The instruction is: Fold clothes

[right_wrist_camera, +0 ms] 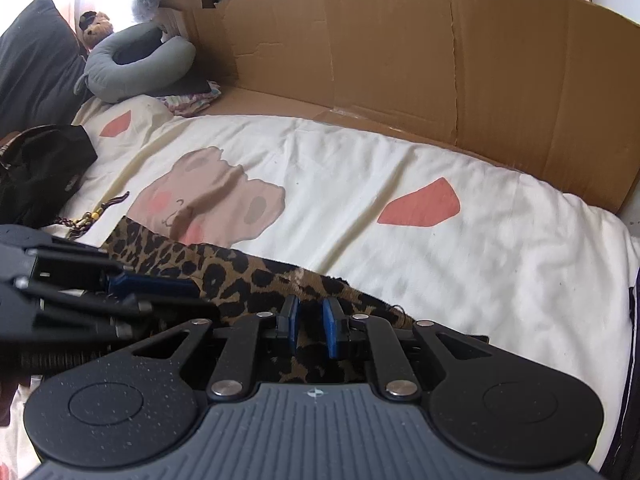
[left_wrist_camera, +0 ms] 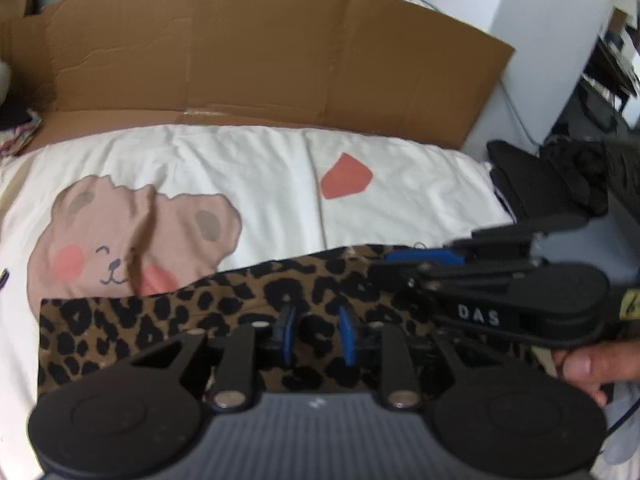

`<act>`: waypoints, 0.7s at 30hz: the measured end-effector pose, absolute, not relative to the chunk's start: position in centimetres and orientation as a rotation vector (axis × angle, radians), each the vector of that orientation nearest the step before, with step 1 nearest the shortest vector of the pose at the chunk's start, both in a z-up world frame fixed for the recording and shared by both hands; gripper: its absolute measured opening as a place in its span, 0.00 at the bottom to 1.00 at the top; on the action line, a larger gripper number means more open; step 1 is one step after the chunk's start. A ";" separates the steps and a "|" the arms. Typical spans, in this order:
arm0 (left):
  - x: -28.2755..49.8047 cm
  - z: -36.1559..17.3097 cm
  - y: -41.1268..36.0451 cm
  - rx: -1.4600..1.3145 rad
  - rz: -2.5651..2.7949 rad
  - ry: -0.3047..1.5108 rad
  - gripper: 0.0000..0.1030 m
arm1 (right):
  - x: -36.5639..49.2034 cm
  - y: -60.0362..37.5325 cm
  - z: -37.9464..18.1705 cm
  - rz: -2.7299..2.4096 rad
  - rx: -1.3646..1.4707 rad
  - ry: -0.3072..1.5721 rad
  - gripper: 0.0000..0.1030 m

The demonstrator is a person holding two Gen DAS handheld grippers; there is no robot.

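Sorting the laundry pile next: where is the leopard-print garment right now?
The leopard-print garment lies on the near edge of the white bear-print blanket, below the bear's face, in both wrist views.

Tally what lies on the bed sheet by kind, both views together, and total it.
Leopard-print garment: 1
Black garment: 1
Grey neck pillow: 1
Dark cushion: 1
Soft toy: 1
Beaded cord: 1
Cardboard sheet: 1
Total: 7

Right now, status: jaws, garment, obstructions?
Left gripper and right gripper: jaws narrow, leopard-print garment between them, grip unconfirmed. Garment flat on bedsheet. Nothing blocking.
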State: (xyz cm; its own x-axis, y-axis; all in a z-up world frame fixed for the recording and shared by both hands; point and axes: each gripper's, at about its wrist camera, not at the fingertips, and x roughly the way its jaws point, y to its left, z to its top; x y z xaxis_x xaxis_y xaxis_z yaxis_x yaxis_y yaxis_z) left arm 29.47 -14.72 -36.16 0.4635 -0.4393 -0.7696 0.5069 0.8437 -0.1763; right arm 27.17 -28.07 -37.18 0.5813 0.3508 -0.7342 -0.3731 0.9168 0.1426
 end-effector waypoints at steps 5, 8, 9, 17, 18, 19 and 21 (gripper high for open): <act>29.9 -37.1 -14.7 0.090 -0.567 0.911 0.28 | 28.0 -28.0 -38.0 0.428 -0.040 0.862 0.17; 30.0 -37.8 -14.5 0.094 -0.571 0.906 0.29 | 28.3 -28.2 -38.6 0.439 -0.034 0.878 0.17; 30.0 -38.0 -14.4 0.087 -0.572 0.905 0.29 | 28.4 -28.2 -38.7 0.442 -0.035 0.881 0.17; 30.3 -35.8 -14.6 0.072 -0.565 0.946 0.23 | 28.8 -28.3 -37.1 0.450 -0.051 0.897 0.18; 30.1 -35.2 -14.6 0.063 -0.576 0.935 0.23 | 28.6 -28.5 -36.6 0.457 -0.049 0.887 0.18; 29.8 -34.6 -14.7 0.069 -0.593 0.916 0.23 | 28.4 -28.7 -36.0 0.465 -0.042 0.875 0.18; 29.2 -34.2 -15.0 0.086 -0.606 0.905 0.23 | 27.9 -29.1 -35.3 0.470 -0.032 0.856 0.18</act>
State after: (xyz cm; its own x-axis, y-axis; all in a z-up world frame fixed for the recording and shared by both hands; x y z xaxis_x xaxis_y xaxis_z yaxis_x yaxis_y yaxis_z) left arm 29.19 -15.05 -34.23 0.4638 -0.4572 -0.7589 0.5279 0.8305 -0.1777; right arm 27.91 -29.09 -35.26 0.5594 0.3864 -0.7333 -0.4116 0.8974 0.1588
